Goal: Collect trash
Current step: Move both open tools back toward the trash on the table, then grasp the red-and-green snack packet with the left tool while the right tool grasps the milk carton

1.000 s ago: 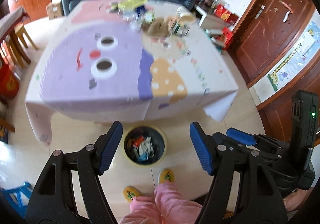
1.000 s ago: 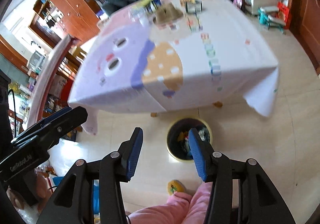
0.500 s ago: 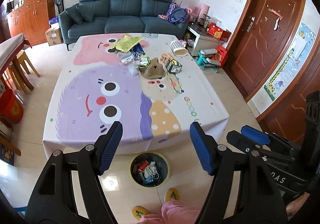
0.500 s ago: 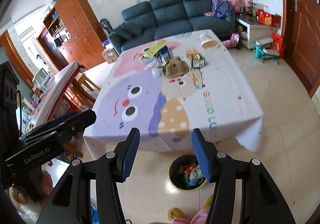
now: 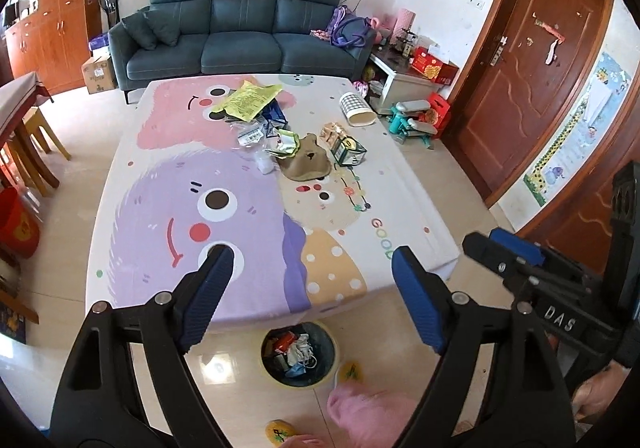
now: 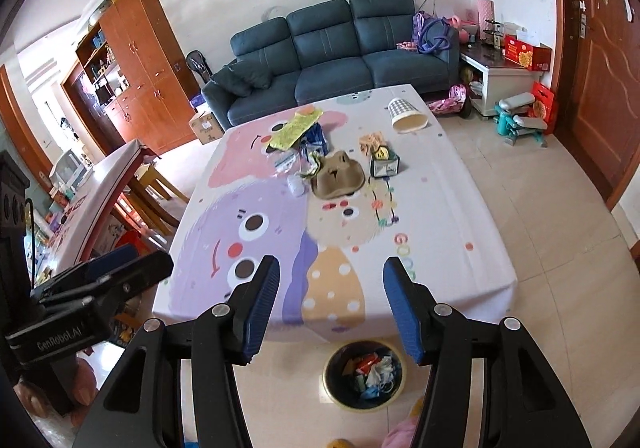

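A dark trash bin (image 5: 298, 354) (image 6: 365, 374) with a yellow rim stands on the floor at the table's near edge, holding several crumpled scraps. On the table's far half lies a litter pile: a yellow wrapper (image 5: 248, 101) (image 6: 295, 128), a white crumpled wad (image 5: 265, 162) (image 6: 296, 185), a brown hat-like cloth (image 5: 306, 162) (image 6: 338, 176) and a small green box (image 5: 347, 150) (image 6: 384, 162). My left gripper (image 5: 312, 266) is open and empty above the near table edge. My right gripper (image 6: 330, 278) is open and empty too, well short of the litter.
The cartoon tablecloth (image 5: 224, 208) covers a low table. A tipped checked cup (image 5: 356, 110) (image 6: 408, 114) lies at the far right. A blue sofa (image 5: 240, 36) stands behind, a wooden door (image 5: 532, 68) at right, wooden stools (image 5: 28, 144) at left. Pink-clad legs and yellow slippers (image 5: 280, 430) are below.
Both grippers have lifted and tilted up from looking down at the bin. The table and its litter now fill the view, and the bin has dropped toward the bottom.
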Demonstrator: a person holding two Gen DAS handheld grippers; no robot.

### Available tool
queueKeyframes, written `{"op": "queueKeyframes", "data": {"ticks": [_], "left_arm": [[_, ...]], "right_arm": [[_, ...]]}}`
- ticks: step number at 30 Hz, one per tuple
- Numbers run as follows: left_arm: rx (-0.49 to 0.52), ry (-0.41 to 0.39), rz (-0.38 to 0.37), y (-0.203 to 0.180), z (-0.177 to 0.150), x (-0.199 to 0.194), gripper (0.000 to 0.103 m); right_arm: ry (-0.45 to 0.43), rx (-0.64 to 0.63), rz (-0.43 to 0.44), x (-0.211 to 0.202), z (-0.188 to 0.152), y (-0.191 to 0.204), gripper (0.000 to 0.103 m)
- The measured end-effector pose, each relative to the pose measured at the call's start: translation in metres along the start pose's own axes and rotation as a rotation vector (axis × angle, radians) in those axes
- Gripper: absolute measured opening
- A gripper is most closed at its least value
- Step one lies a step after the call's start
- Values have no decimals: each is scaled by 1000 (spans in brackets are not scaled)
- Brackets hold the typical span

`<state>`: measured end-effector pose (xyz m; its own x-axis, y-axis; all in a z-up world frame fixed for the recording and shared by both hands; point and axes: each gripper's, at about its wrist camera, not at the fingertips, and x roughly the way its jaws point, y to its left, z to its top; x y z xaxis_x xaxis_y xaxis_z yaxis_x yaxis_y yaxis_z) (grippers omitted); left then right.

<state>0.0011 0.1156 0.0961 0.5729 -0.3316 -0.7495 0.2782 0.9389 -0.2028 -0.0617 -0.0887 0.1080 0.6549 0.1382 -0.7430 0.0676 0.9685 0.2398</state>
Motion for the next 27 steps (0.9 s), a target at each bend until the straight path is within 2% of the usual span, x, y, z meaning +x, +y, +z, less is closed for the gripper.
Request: {"op": "queueKeyframes", "data": {"ticks": [8, 12, 18, 21, 23, 27], "left_arm": [[-44, 6, 77, 4, 50, 57, 79], [-99, 50, 138, 4, 83, 104, 79], [-177, 131, 177, 8, 123, 189, 79], [-232, 160, 202, 13, 135, 228, 72], [-274, 187, 215, 19, 142, 255, 64], [-342, 232, 226, 30, 155, 298, 60]], "right_arm": [[21, -35, 49, 72, 68, -27, 55], [75, -66, 86, 122, 105, -46, 55], [180, -123, 135, 208, 156, -80, 55], [245, -159, 150, 258, 176, -97, 55], [281, -176, 153, 286, 183, -104, 55], [353, -192, 172, 348, 200, -114, 55]]}}
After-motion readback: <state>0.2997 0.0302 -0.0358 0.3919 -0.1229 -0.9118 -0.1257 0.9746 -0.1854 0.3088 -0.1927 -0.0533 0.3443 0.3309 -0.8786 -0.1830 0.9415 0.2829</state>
